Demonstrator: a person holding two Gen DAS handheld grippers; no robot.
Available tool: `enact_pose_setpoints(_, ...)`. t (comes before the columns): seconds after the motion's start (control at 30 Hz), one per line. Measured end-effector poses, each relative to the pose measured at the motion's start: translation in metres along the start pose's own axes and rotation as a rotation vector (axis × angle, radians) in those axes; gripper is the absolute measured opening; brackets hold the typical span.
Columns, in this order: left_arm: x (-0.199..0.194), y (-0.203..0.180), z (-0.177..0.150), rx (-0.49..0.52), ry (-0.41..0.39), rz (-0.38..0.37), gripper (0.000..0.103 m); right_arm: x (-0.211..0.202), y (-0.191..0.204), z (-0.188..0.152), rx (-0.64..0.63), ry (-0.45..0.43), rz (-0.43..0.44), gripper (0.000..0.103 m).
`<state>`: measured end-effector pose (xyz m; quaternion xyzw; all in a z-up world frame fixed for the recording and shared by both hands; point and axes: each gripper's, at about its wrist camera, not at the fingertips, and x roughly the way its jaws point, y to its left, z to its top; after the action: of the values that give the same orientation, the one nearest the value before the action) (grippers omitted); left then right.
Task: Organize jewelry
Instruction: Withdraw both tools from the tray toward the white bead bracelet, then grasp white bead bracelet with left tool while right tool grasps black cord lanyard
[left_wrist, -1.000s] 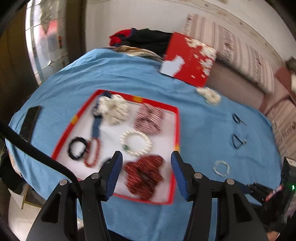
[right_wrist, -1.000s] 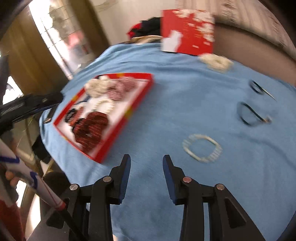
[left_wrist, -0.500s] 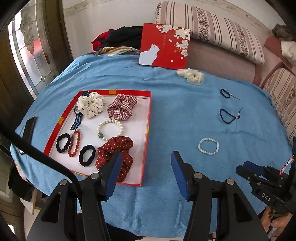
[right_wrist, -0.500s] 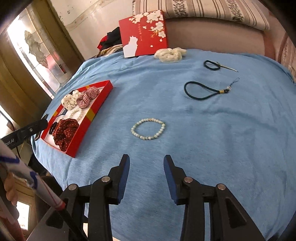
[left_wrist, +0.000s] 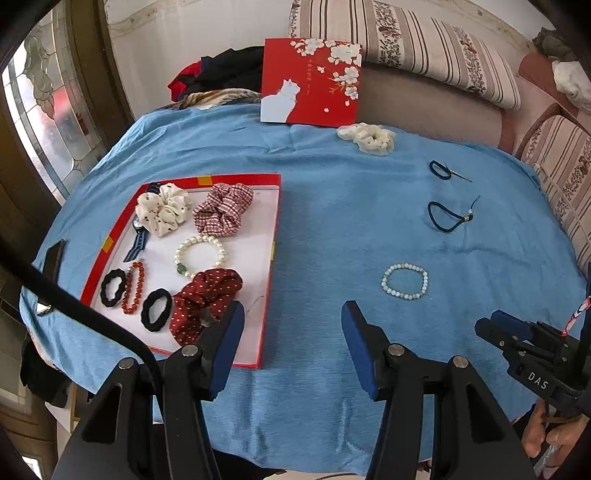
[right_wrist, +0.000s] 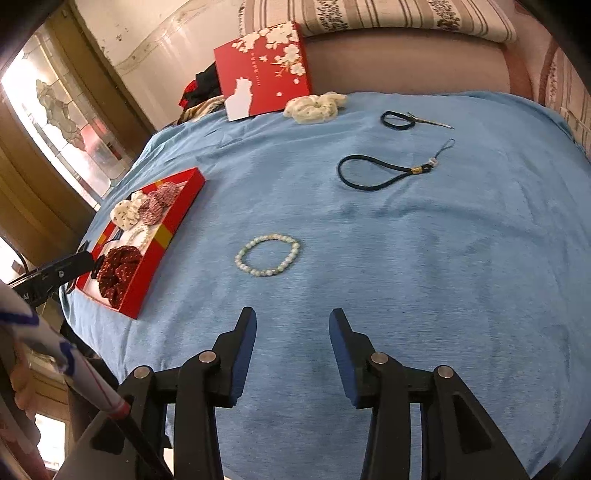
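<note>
A red-rimmed tray (left_wrist: 274, 229) (right_wrist: 173, 221) on the blue cloth holds scrunchies, a pearl bracelet (left_wrist: 199, 256), a red bead bracelet and black hair ties. Loose on the cloth lie a pale green bead bracelet (left_wrist: 405, 281) (right_wrist: 267, 254), a dark cord strap (left_wrist: 445, 216) (right_wrist: 376, 173), a small dark loop (left_wrist: 441, 170) (right_wrist: 397, 120) and a cream scrunchie (left_wrist: 369, 136) (right_wrist: 314, 107). My left gripper (left_wrist: 291, 325) stands open over the cloth beside the tray's near right corner. My right gripper (right_wrist: 291, 332) is empty, its jaws opening, just short of the green bracelet.
A red box lid with a white cat (left_wrist: 312, 86) (right_wrist: 264, 70) leans at the table's far edge against a sofa with striped cushions (left_wrist: 406, 40). A dark phone (left_wrist: 53, 258) lies at the left edge. Clothes are piled behind the table.
Both grippers swung to the right across the table, so the tray slid left in both views. The green bracelet now lies straight ahead of the right gripper, whose jaws have spread slightly.
</note>
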<state>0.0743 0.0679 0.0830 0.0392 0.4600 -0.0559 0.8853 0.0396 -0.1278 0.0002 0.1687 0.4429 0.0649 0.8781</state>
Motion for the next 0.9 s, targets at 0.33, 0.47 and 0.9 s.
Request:
enact_pose_setpoints(0.33, 0.045, -0.011, -0.009, -0.011, 0.098, -0.066, 0.055, -0.001, -0.048, 0.005, 0.083, 0.002, -0.06, 0.045)
enact_pose_setpoints(0.47, 0.066, -0.023, -0.013, -0.009, 0.133, -0.116, 0.055, 0.004, -0.065, 0.018, 0.108, -0.002, -0.089, 0.045)
enact_pose_setpoints(0.9, 0.121, -0.063, 0.007, 0.024, 0.165, -0.316, 0.053, 0.058, -0.117, 0.098, 0.23, -0.024, -0.108, 0.049)
